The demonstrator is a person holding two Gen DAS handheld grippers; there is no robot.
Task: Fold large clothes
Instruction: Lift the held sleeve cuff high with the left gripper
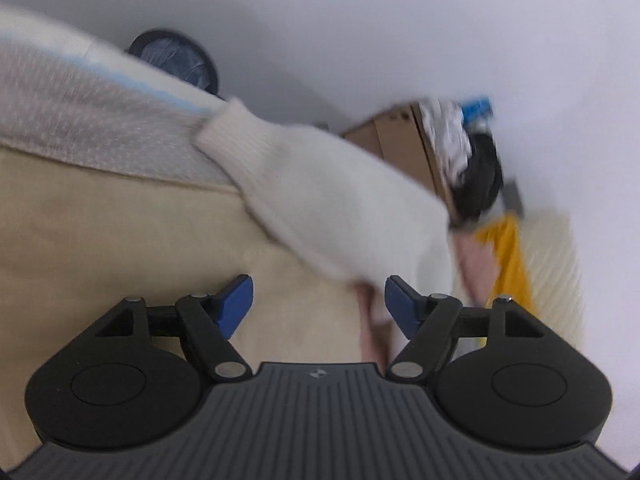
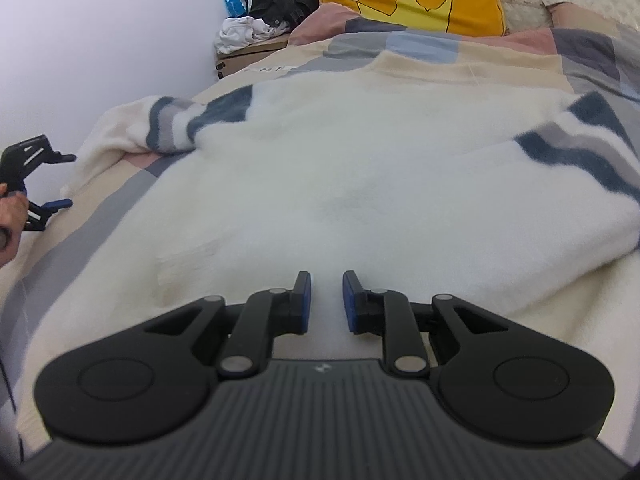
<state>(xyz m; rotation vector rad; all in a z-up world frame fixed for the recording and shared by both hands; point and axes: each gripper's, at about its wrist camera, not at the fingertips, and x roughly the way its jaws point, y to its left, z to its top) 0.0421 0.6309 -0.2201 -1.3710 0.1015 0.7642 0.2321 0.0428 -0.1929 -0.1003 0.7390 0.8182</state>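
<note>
A big white fleecy sweater (image 2: 340, 168) lies spread flat across the bed (image 2: 80, 216), its body filling the middle of the checked cover. Its sleeves carry dark blue and grey bands: one sleeve (image 2: 160, 128) is bunched up at the bed's left edge, the other (image 2: 580, 152) reaches toward the right edge. A yellow cushion (image 2: 416, 0) with a crown drawn on it leans at the head of the bed. Past the far left corner stands a cardboard box (image 2: 248, 54) piled with white and black clothes.

The right gripper (image 2: 326, 300) hovers low over the sweater's near hem, its blue-padded fingers (image 2: 304, 300) drawn close with a narrow gap between them; nothing is pinched.

The left gripper (image 1: 318, 304) is spread wide with nothing in it, out by the bed's left edge, near the bunched sleeve. Its own view is blurred, and the ribbed cuff (image 1: 236, 128) of that sleeve hangs just ahead of its fingers, apart from them.
</note>
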